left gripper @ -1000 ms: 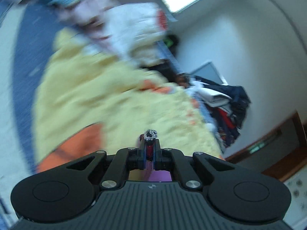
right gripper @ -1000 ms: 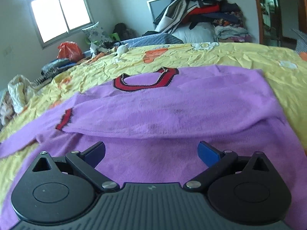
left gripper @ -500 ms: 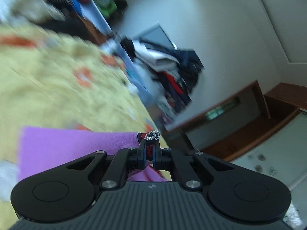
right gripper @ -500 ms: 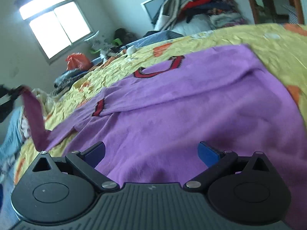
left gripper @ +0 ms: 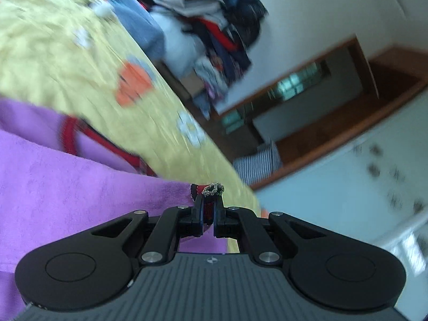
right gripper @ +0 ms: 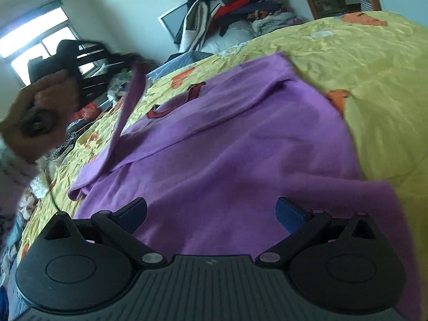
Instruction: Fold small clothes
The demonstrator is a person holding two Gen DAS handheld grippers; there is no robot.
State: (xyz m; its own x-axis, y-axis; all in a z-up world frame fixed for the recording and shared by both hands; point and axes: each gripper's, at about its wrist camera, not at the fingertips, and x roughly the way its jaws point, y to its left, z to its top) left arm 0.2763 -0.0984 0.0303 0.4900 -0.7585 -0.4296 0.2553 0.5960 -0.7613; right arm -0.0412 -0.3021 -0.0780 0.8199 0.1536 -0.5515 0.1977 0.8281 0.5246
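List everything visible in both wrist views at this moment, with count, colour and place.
sweater: one, purple with red trim, spread on the bed; one sleeve lifted.
sleeve: one, purple, cuff red, pinched in the left gripper and stretched up from the sweater.
bedspread: one, yellow with orange and white patches, under the sweater.
clothes pile: one, dark, red and white, at the far wall.
screen: one, grey, beside the pile.
window: one, bright, far left in the right wrist view.
doorway: one, brown frame, beyond the bed.
left gripper: black, shut on the sleeve.
right gripper: black with blue pads, open over the sweater.
hand: one, holding the left gripper.
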